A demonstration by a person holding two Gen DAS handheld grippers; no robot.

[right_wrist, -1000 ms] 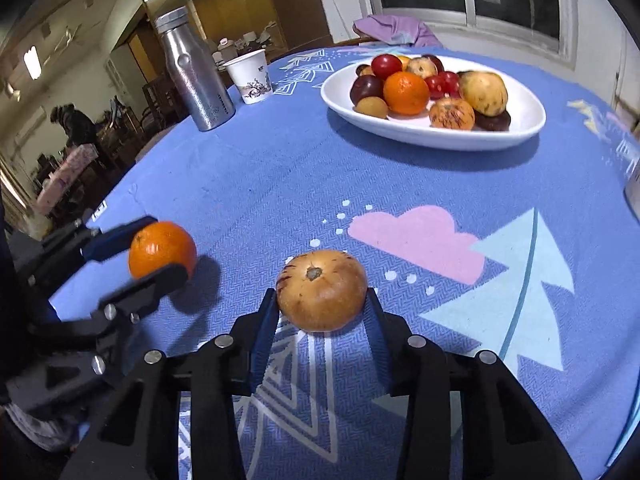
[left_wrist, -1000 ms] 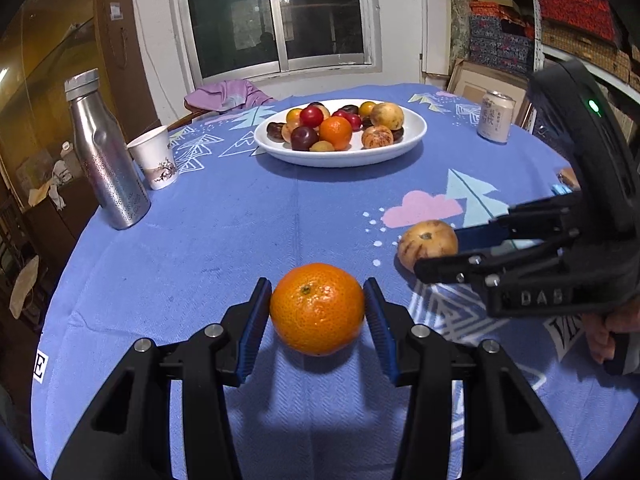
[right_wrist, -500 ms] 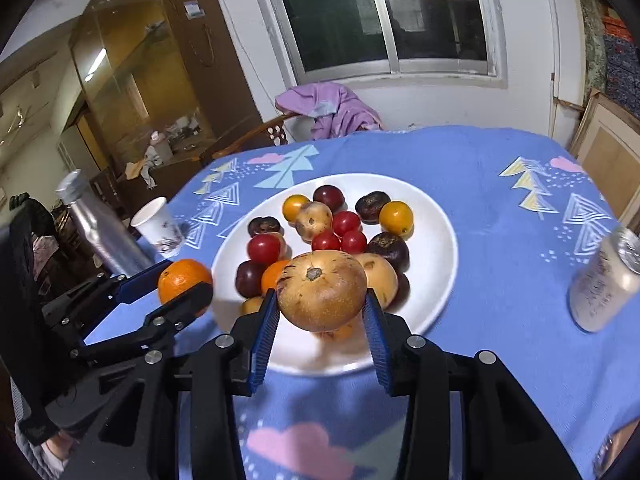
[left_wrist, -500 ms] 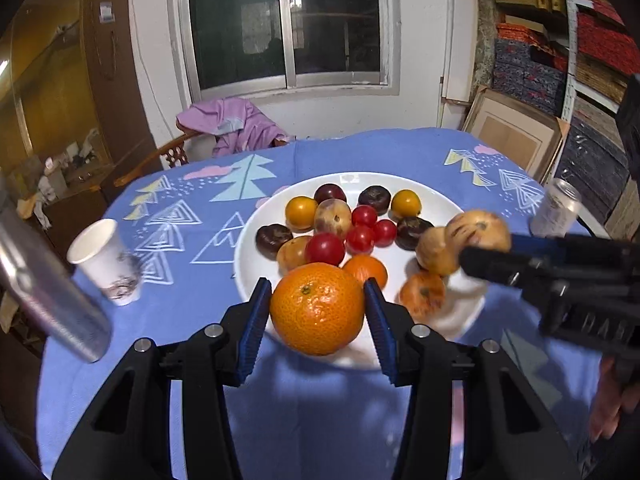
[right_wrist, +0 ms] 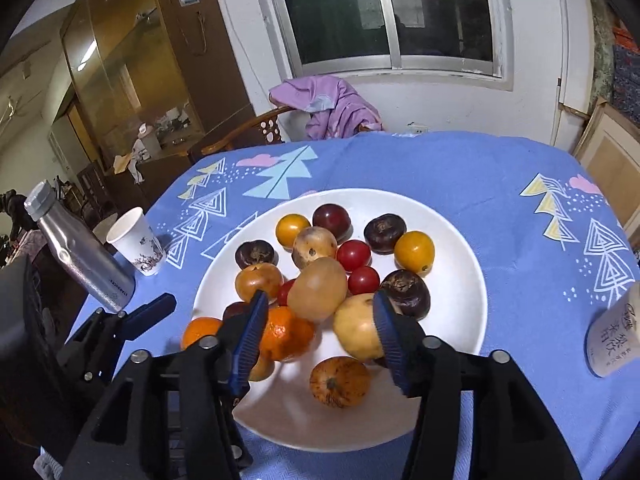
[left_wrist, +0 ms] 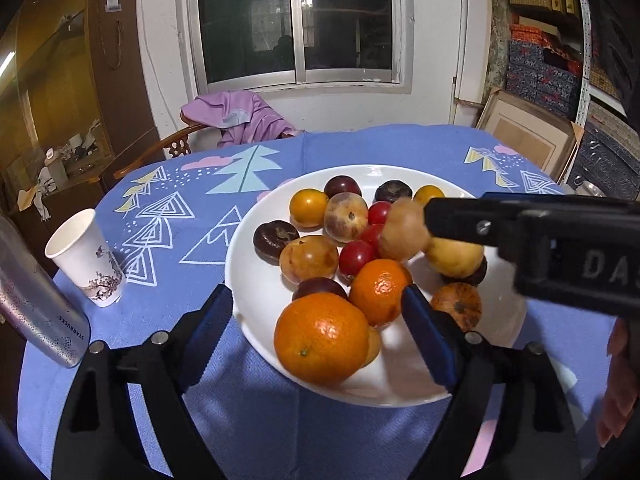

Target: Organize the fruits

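- The round orange mandarin sits at the near rim of the white oval ceramic plate; its small stem scar faces the camera and slightly down. It shows no clear long axis.
- The left hand-held gripper has its jaws spread wide; both blue pads stand clear of the mandarin, gripping nothing.
- The tan, egg-shaped fruit lies over the pile in the plate, blurred, its long axis tilted up and to the right.
- The right hand-held gripper is also spread; its pads stand apart from the tan fruit.
- Around both: a second orange mandarin, red cherry tomatoes, dark purple round fruits and yellow round fruits fill the plate.
- On the blue patterned worktop, left of the plate, stand a white paper cup and a silver metal bottle; a pale drinks can stands right.
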